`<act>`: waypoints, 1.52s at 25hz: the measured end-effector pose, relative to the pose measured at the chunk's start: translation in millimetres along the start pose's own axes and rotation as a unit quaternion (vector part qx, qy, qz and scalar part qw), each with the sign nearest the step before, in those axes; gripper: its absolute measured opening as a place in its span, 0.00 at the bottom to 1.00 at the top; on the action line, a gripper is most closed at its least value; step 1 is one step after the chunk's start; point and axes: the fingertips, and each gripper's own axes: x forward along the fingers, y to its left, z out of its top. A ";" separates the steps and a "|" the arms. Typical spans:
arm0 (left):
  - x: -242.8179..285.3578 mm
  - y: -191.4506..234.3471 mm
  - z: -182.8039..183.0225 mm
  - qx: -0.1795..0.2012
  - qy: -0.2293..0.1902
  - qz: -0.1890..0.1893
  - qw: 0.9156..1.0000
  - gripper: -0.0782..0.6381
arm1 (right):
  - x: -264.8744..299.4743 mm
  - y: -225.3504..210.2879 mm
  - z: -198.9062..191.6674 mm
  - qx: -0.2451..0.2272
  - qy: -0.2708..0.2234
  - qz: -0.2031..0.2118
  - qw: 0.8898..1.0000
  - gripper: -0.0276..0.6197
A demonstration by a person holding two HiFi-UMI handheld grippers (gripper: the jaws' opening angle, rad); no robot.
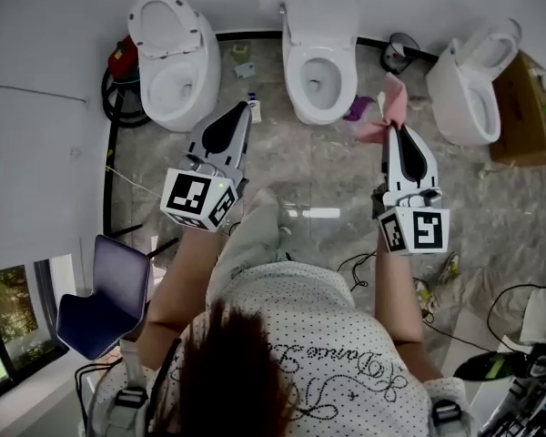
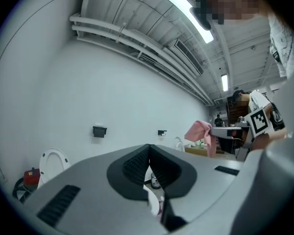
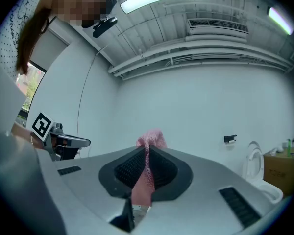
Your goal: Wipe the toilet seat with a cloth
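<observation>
Three white toilets stand along the far wall: a left toilet (image 1: 173, 66) with its lid up, a middle toilet (image 1: 320, 66) with its seat (image 1: 296, 76) down, and a right toilet (image 1: 471, 85). My right gripper (image 1: 393, 127) is shut on a pink cloth (image 1: 388, 107), held in the air just right of the middle toilet. The cloth (image 3: 146, 168) sits pinched between the right gripper's pads, bunching up past the tips. My left gripper (image 1: 243, 109) is shut with nothing in it, between the left and middle toilets. From the left gripper view the cloth (image 2: 201, 131) shows at the right.
A red object (image 1: 122, 58) and a black hose lie left of the left toilet. A small bin (image 1: 399, 53), a purple item (image 1: 359, 109) and a bottle (image 1: 253, 107) sit on the floor. A cardboard box (image 1: 526, 107) is far right; a blue chair (image 1: 105, 299) and cables are nearer.
</observation>
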 end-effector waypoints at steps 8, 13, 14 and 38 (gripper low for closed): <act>30.6 21.5 -5.8 -0.007 0.003 -0.011 1.000 0.12 | 34.8 -6.5 -8.2 0.001 0.007 -0.001 1.000 0.10; 66.6 52.0 -13.3 -0.017 0.005 -0.023 1.000 0.12 | 77.1 -11.7 -15.9 -0.004 0.017 -0.004 1.000 0.10; 75.0 59.3 -14.6 -0.019 0.006 -0.026 0.999 0.12 | 87.6 -13.1 -17.5 -0.004 0.019 -0.005 1.000 0.10; 243.0 188.4 -27.7 -0.039 0.018 -0.072 0.996 0.12 | 269.4 -66.0 -41.3 -0.001 0.034 -0.047 0.998 0.11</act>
